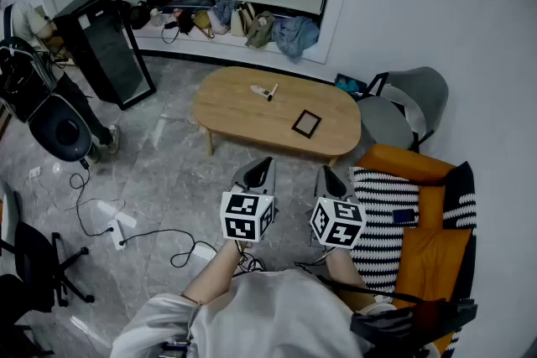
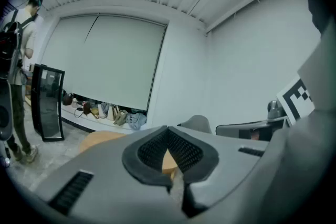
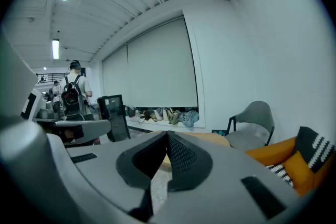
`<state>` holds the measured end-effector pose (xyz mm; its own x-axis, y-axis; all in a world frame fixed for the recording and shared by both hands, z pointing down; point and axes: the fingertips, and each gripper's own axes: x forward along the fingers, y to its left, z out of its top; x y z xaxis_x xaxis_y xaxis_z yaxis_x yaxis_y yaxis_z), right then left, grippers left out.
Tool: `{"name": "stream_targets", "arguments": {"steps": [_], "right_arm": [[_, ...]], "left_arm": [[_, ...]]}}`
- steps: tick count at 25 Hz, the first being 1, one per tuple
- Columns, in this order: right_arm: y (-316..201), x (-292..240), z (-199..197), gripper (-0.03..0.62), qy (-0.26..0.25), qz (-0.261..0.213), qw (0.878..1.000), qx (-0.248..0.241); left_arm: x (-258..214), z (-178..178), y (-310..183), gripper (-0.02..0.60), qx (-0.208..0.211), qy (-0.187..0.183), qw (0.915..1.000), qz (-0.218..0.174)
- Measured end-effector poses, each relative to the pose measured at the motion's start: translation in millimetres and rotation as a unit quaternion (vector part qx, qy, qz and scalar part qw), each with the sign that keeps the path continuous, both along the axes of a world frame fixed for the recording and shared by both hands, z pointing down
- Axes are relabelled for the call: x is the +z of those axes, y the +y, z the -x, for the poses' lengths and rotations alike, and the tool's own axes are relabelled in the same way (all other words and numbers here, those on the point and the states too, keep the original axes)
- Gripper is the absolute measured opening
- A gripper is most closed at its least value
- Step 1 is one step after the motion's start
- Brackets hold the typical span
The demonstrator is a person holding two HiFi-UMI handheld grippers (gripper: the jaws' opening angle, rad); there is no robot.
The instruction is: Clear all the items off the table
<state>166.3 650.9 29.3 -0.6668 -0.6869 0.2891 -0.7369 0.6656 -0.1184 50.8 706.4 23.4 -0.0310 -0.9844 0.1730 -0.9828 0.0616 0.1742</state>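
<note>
Hovering side by side short of the wooden table (image 1: 243, 109), left gripper (image 1: 267, 163) and right gripper (image 1: 324, 172) both hold their jaws closed, empty.

Oval wooden table (image 1: 235, 109) stands on a grey tiled floor (image 1: 168, 172). On it lie a small white-and-dark stick-shaped item (image 1: 264, 90) near the table's far edge and a dark square frame (image 1: 307, 123), flat, toward the table's right end.
</note>
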Motion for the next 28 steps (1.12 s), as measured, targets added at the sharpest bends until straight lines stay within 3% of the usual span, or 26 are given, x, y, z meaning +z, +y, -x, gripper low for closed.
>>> {"name": "stream_targets", "arguments": {"steps": [12,28], "right_arm": [[-15.5,2.6,4.3,0.025,-0.013,0.012,0.999,0.029],[-36.8,25.1,13.2,0.025,0.012,0.034,0.997,0.061]], "left_arm": [[4.0,20.2,-8.0,0.009,0.001,0.002,1.0,0.003],[23.9,51.0,-27.2,0.009,0.003,0.015,0.9997,0.02]]}}
